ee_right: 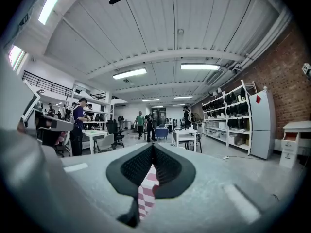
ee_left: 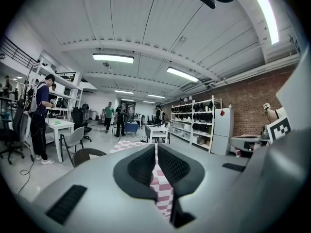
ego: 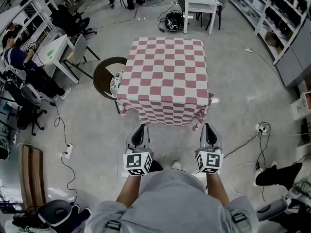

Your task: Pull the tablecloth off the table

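A pink-and-white checked tablecloth point(ego: 165, 76) covers a small square table in the middle of the head view and hangs down its sides. My left gripper point(ego: 141, 126) meets the near hem toward the left corner, and my right gripper point(ego: 208, 125) meets it at the right corner. In the left gripper view the jaws point(ee_left: 156, 147) are pressed together, with checked cloth point(ee_left: 163, 193) showing right in the gap below the tips. The right gripper point(ee_right: 152, 147) looks the same, shut with the cloth point(ee_right: 146, 193) in the slot. The cloth still lies flat on the tabletop.
A round dark chair point(ego: 107, 76) stands against the table's left side. Behind the table is a white table point(ego: 199, 6). A white desk point(ego: 53, 52) with a seated person point(ego: 14, 57) is at the left, and shelves point(ego: 272, 13) are at the right. Cables and a power strip point(ego: 262, 127) lie on the floor.
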Demonstrator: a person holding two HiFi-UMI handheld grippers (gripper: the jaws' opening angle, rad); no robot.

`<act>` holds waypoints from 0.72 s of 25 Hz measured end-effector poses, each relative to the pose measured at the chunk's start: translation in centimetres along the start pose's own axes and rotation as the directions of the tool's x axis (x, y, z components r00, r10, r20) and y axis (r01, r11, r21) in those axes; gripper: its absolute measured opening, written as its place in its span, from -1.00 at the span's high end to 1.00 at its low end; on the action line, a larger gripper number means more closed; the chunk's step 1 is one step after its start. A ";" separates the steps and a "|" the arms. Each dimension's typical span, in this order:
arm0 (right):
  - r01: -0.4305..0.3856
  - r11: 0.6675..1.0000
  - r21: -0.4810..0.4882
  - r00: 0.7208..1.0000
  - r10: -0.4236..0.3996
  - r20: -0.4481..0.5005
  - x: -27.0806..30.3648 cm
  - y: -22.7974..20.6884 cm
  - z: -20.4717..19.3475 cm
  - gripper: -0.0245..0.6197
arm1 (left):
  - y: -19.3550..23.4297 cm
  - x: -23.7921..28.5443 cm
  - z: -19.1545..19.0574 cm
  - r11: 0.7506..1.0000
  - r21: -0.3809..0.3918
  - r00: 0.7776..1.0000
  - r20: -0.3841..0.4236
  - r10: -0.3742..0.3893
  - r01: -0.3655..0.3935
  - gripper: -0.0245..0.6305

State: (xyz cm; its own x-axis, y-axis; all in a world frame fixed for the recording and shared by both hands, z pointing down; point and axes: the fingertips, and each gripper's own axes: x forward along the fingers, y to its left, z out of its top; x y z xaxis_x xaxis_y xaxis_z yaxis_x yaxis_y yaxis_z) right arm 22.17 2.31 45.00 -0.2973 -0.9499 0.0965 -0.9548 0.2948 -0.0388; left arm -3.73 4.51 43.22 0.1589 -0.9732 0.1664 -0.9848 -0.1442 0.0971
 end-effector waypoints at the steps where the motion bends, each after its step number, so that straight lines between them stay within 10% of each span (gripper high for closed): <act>1: -0.005 1.000 0.000 1.000 0.005 -0.002 0.2 0.0 -0.1 0.91 | -0.2 0.1 0.1 1.000 0.002 1.000 0.001 0.002 -0.002 0.87; 18: -0.054 0.996 -0.076 0.996 0.049 -0.069 12.0 2.8 -2.6 0.91 | 6.4 10.2 -0.4 0.999 0.037 0.999 -0.044 -0.001 0.003 0.87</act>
State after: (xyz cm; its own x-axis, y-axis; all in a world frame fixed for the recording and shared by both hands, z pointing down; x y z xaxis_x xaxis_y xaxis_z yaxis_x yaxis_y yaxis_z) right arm 15.94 -8.03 48.65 -0.3436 -0.9248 0.1632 -0.9351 0.3530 0.0315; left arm -8.40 -6.23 45.95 0.1629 -0.9641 0.2096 -0.9863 -0.1533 0.0616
